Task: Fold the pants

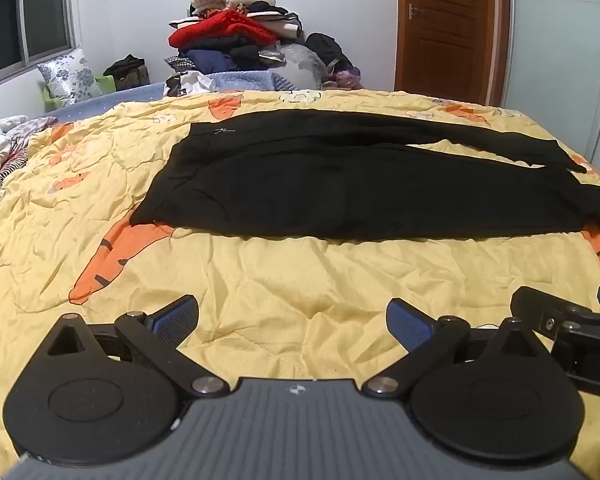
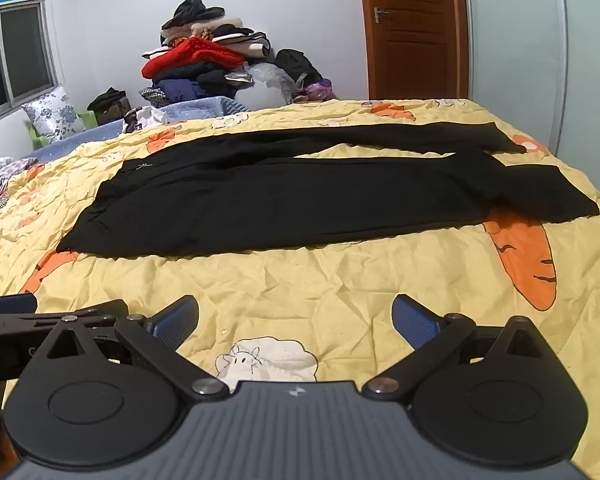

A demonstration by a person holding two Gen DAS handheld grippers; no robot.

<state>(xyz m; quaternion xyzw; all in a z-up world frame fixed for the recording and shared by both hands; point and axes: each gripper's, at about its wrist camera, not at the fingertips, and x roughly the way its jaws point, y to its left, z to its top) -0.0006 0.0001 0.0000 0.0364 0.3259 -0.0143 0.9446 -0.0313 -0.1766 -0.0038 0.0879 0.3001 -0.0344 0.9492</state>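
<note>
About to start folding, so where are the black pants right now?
The black pants lie flat across the yellow carrot-print quilt, waistband left and legs right in both wrist views, beyond both open grippers and before the clothes pile.

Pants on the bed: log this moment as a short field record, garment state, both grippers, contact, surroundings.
garment: black pants spread flat, unfolded, waist at left, legs toward the right
surface: yellow carrot-print quilt
left gripper: open, holding nothing, short of the pants
right gripper: open, holding nothing, short of the pants
contact: none
background: clothes pile by the wall, wooden door
</note>
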